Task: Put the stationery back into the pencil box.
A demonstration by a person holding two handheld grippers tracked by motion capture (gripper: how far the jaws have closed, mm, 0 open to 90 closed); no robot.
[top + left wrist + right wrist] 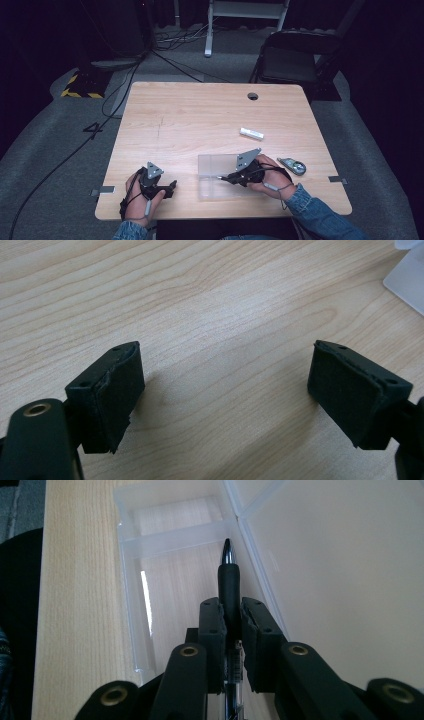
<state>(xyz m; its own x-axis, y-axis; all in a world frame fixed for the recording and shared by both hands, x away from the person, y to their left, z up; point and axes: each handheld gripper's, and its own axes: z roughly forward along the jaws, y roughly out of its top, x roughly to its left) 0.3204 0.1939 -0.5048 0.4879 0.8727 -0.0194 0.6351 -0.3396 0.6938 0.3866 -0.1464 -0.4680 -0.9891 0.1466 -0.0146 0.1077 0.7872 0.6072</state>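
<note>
gripping a pen [229, 577] between its closed jaws, the right tool [231, 611] holds it with the metal tip pointing up the frame, over the open clear plastic case [150, 555]. in the high view that right tool [223, 177] sits lower centre, the pen [220, 177] poking left over the case [212, 167], which lies flat on the wooden counter [200, 115]. the left tool [174, 186], lower left, rests near the counter's front edge with jaws spread wide and nothing between them; its own view shows bare wood between the pads [122, 390]. a small white object [251, 133] lies right of centre, and a grey-and-white item [292, 165] sits just right of the right hand [267, 177].
</note>
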